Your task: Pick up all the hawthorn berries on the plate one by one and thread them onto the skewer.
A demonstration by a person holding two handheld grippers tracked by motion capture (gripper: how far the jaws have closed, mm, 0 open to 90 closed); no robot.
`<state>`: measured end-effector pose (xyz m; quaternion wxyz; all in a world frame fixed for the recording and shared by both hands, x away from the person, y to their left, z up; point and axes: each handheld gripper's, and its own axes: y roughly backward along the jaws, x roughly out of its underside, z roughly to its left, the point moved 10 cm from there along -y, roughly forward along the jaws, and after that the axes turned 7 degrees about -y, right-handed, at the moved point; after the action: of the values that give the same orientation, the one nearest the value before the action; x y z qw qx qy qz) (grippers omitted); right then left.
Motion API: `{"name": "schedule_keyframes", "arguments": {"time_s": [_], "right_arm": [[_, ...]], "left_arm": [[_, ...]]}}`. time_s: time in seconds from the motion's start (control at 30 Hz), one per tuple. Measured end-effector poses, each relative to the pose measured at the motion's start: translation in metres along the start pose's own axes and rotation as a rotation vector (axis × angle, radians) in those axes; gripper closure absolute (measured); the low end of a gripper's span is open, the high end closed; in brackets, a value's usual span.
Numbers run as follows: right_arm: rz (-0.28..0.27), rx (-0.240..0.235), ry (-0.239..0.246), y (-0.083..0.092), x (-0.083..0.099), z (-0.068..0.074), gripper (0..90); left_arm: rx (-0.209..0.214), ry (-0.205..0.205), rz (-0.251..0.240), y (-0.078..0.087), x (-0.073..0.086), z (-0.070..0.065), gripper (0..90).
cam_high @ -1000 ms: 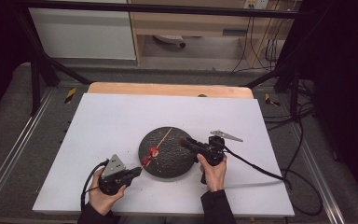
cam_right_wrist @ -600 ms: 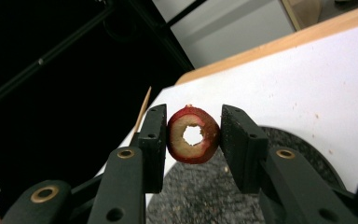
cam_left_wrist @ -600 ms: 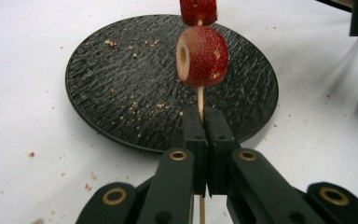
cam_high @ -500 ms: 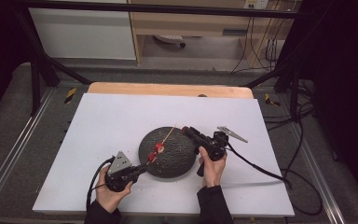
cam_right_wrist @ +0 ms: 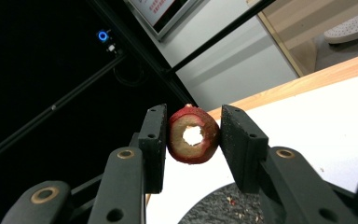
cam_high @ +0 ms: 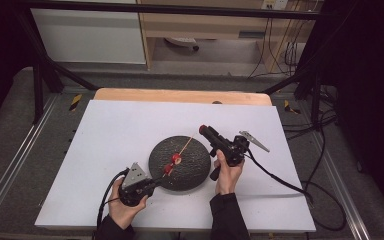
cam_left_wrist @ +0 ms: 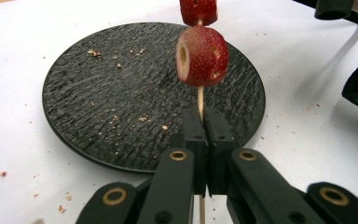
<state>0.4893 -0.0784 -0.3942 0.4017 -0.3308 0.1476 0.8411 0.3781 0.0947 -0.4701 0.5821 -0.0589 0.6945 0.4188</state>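
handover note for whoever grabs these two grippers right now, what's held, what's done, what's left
Left gripper: shut on the wooden skewer, near its lower end, holding it slanted over the black plate.
Right gripper: shut on a cored red fruit piece, hole facing the camera, held up off the table beyond the plate's far right edge.
On the skewer: two red fruit pieces already threaded, one behind the other.
Plate sits mid-table on the white sheet, with crumbs on it.
Left to do, probably: line the held piece's hole up with the skewer's free tip and slide it on. Keep the left grip steady.
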Motion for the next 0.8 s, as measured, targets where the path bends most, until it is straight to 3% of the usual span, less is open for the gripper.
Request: {"name": "schedule_keyframes", "arguments": {"time_s": [0.3, 0.8], "right_arm": [[-0.074, -0.017, -0.020, -0.002, -0.009, 0.001, 62.9], [-0.145, -0.063, -0.045, 0.000, -0.014, 0.007, 62.9]], "left_arm": [[0.009, -0.003, -0.010, -0.005, -0.006, -0.006, 88.4], [0.010, 0.012, -0.031, -0.015, -0.015, -0.014, 88.3]]}}
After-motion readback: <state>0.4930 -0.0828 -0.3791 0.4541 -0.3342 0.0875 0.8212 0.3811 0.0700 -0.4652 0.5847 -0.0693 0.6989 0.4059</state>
